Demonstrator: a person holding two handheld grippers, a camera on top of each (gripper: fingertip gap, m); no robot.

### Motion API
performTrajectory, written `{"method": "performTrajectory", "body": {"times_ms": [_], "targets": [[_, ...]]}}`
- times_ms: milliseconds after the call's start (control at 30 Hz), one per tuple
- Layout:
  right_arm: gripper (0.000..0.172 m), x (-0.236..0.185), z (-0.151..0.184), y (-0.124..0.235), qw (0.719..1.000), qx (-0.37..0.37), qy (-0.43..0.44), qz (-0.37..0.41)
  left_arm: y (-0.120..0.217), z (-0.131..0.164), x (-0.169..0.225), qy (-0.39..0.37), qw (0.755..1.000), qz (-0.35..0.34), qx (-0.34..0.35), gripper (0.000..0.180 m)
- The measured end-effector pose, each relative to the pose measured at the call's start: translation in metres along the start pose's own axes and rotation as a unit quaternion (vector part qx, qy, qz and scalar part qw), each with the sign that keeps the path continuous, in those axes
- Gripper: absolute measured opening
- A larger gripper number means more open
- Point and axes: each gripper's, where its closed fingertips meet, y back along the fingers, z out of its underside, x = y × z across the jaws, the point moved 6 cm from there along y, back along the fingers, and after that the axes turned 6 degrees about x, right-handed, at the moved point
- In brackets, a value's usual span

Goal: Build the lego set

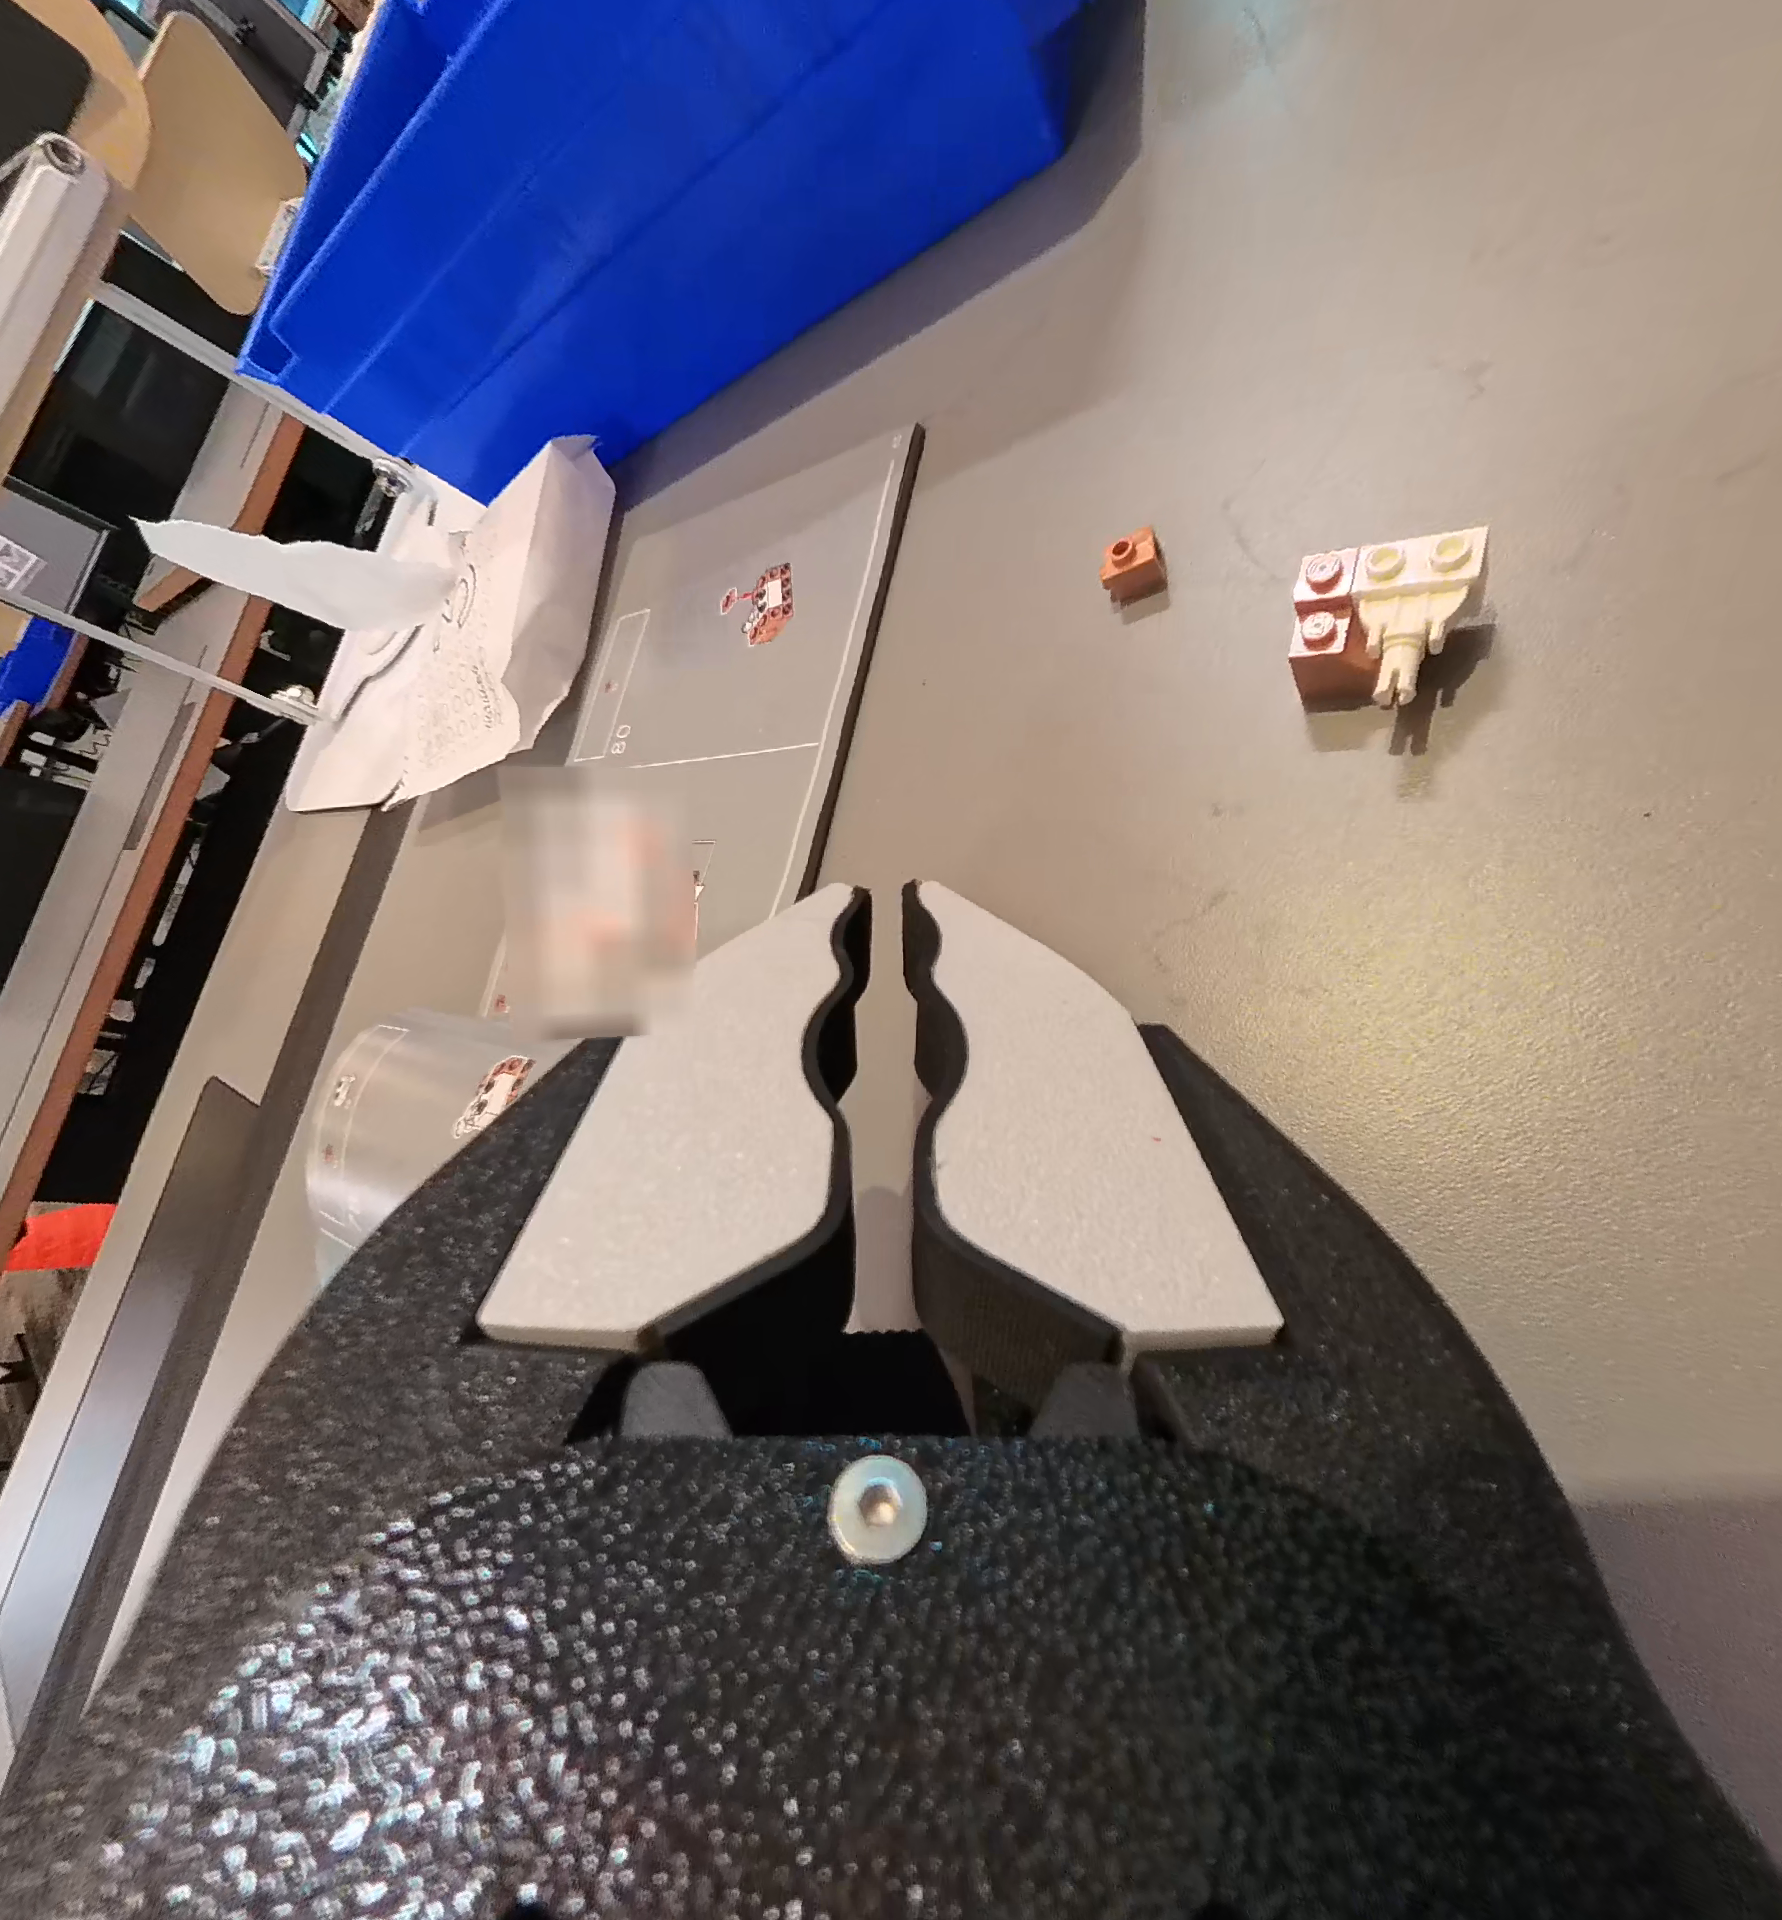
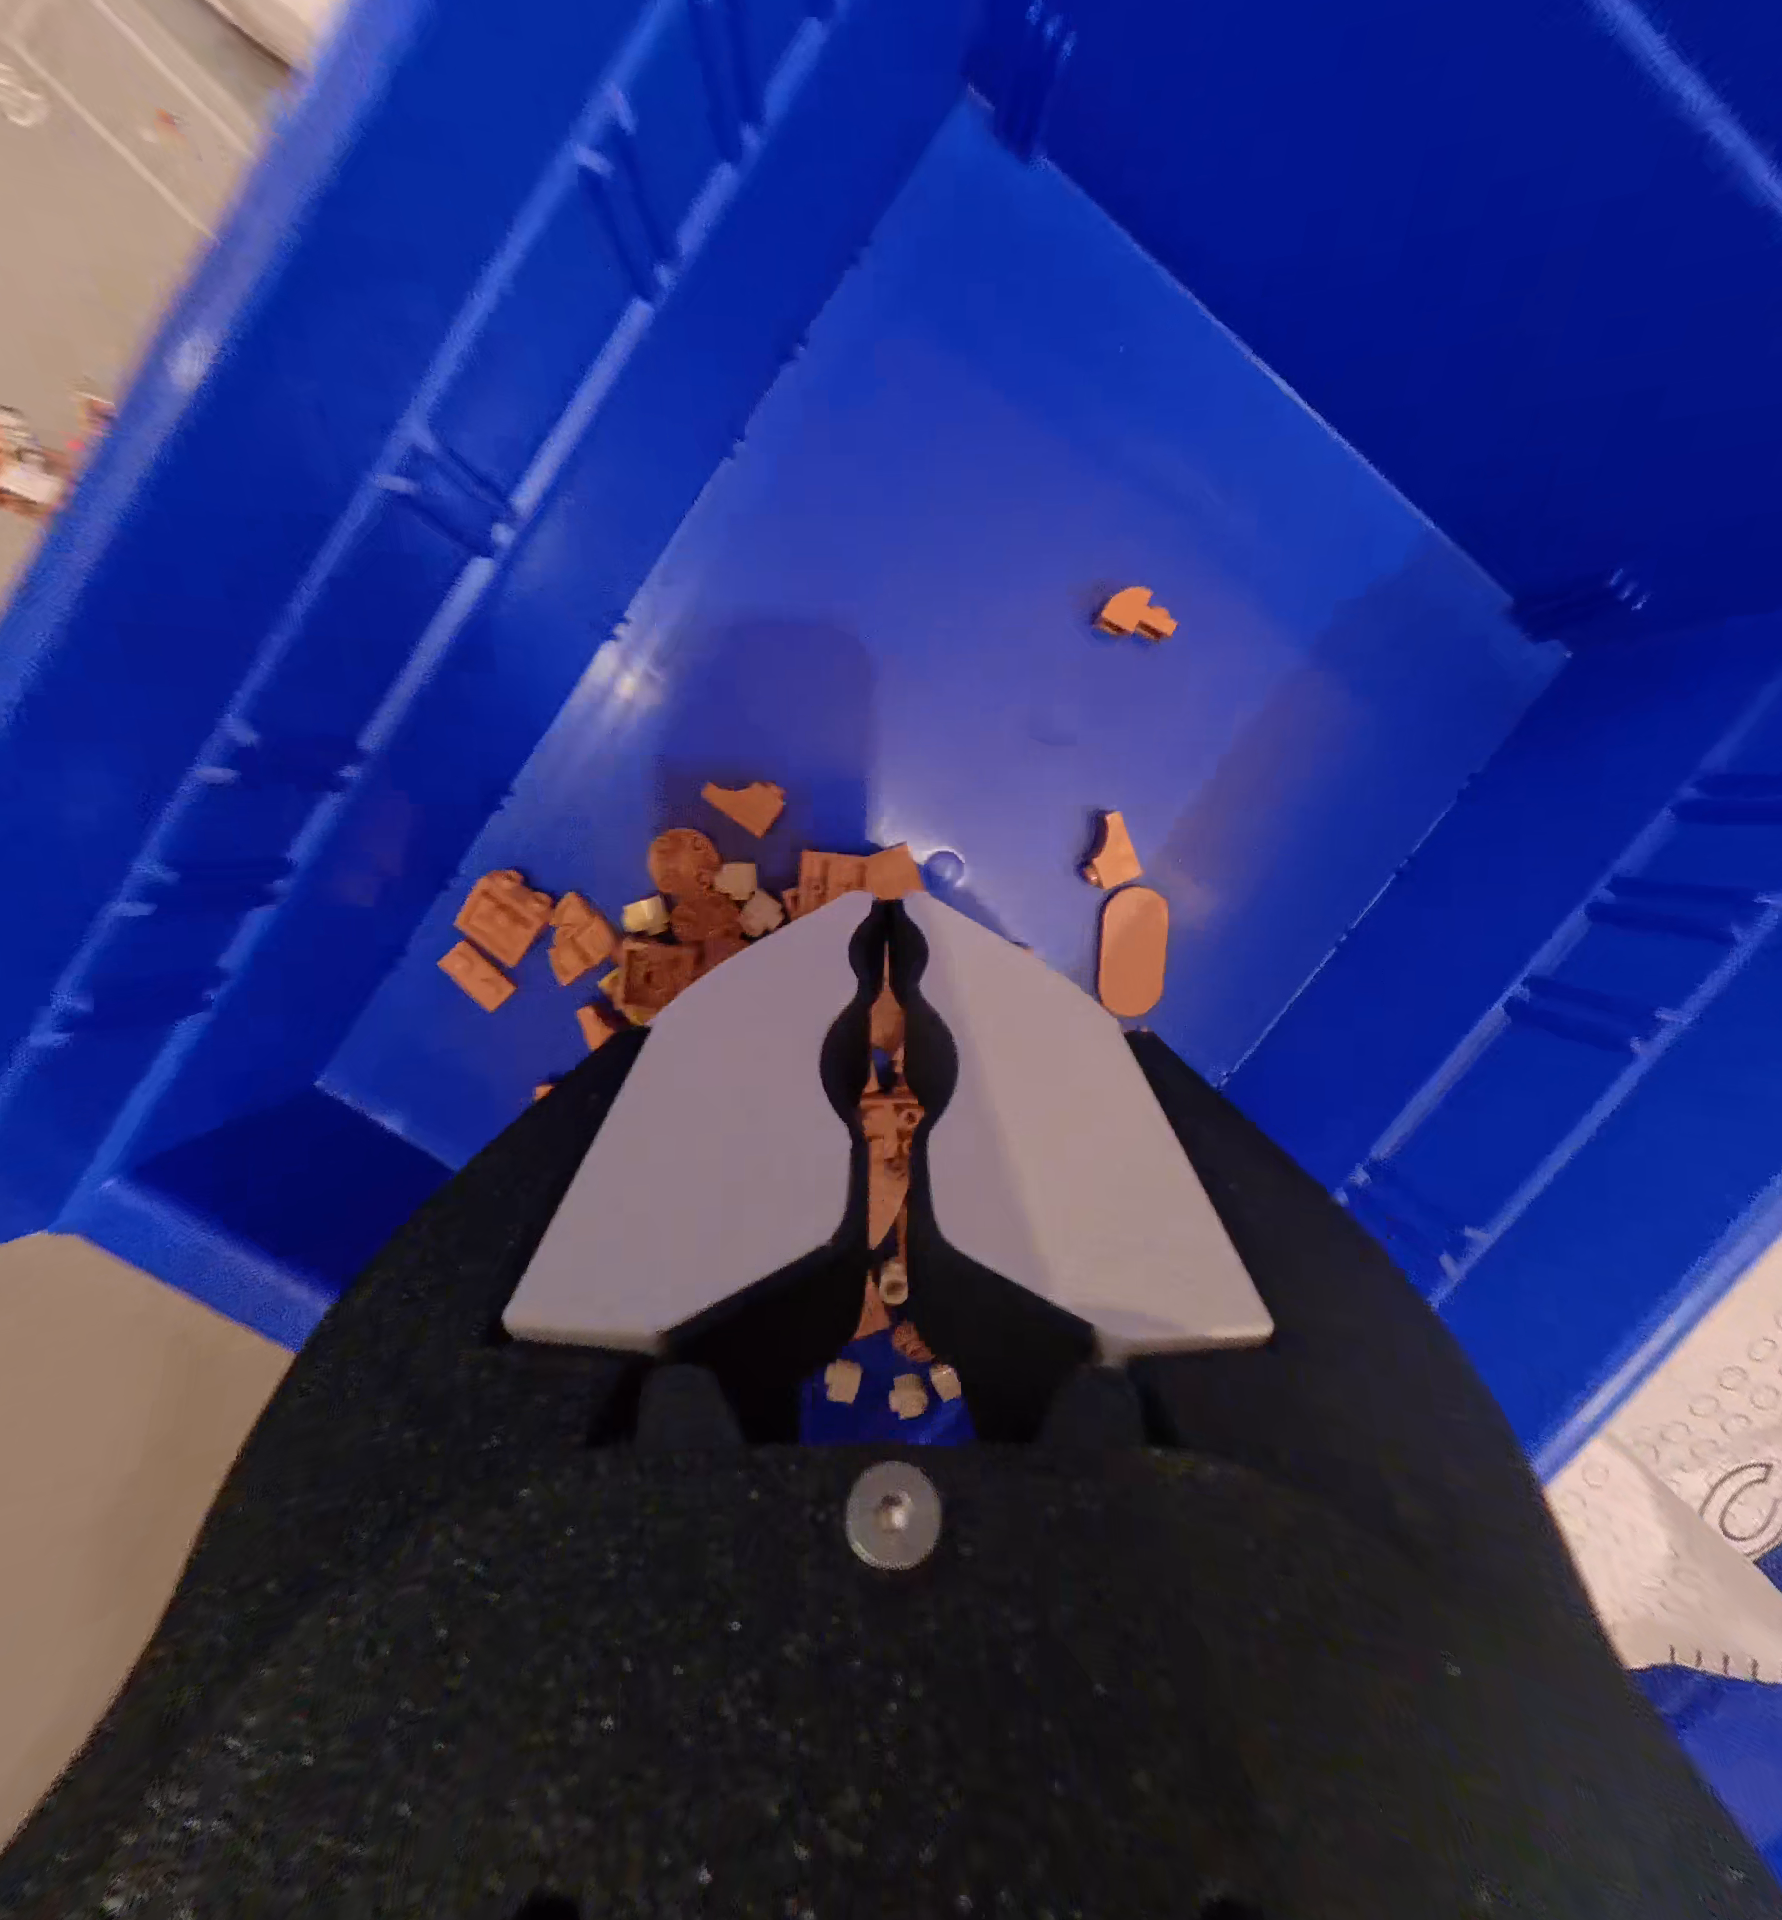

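My right gripper (image 2: 885,909) is down inside the blue bin (image 2: 1022,520). Its jaws are shut, and a small flat brown piece (image 2: 892,871) sticks out from between the tips. A pile of brown and cream lego pieces (image 2: 596,935) lies just left of the tips. My left gripper (image 1: 887,894) hangs over the grey table (image 1: 1386,1039) with only a narrow slit between its fingers and nothing in it. A small brown and white lego assembly (image 1: 1380,623) and a single brown brick (image 1: 1133,564) lie on the table ahead of it, to the right.
The open instruction booklet (image 1: 762,623) lies ahead-left of the left gripper, with a torn white paper bag (image 1: 471,644) beyond it and the blue bin (image 1: 658,208) behind. In the bin, an oval brown tile (image 2: 1134,951) and loose brown pieces (image 2: 1136,611) lie to the right. My right fingertips sit around 30 cm from my left ones. It is some 8 cm from my left tips to the single brown brick (image 1: 1133,564).
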Motion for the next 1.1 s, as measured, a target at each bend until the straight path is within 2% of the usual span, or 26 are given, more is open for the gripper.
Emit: {"method": "performTrajectory", "body": {"times_ms": [200,367,467,600,867,933,1033,1100], "targets": [[0.0,-0.017,-0.005,0.032,0.999,0.05,0.013,-0.016,0.0,-0.003,0.002,-0.009,1.0,0.001,0.001,0.005],[0.0,-0.023,-0.006,0.038,0.998,0.057,0.028,-0.006,0.0,-0.005,0.004,-0.015,1.0,0.003,0.0,0.005],[0.0,-0.005,-0.007,0.026,0.996,0.02,0.058,0.065,-0.001,-0.005,0.005,-0.014,1.0,0.003,0.0,0.005],[0.017,0.018,-0.006,-0.009,0.994,-0.068,0.048,0.073,-0.002,-0.005,0.006,-0.013,1.0,0.004,-0.002,0.005],[0.022,0.048,-0.007,-0.046,0.986,-0.138,0.007,0.097,-0.001,-0.004,0.004,-0.011,1.0,-0.001,-0.003,0.005],[0.021,0.052,-0.003,-0.052,0.984,-0.149,0.001,0.102,-0.001,-0.004,0.005,-0.012,1.0,0.005,-0.001,0.005],[0.007,0.054,-0.002,-0.053,0.985,-0.146,-0.012,0.094,-0.003,-0.005,0.009,-0.016,1.0,0.013,-0.001,0.005],[0.007,0.053,-0.001,-0.053,0.985,-0.145,-0.007,0.096,-0.003,-0.005,0.01,-0.02,1.0,0.017,-0.001,0.005]]}}
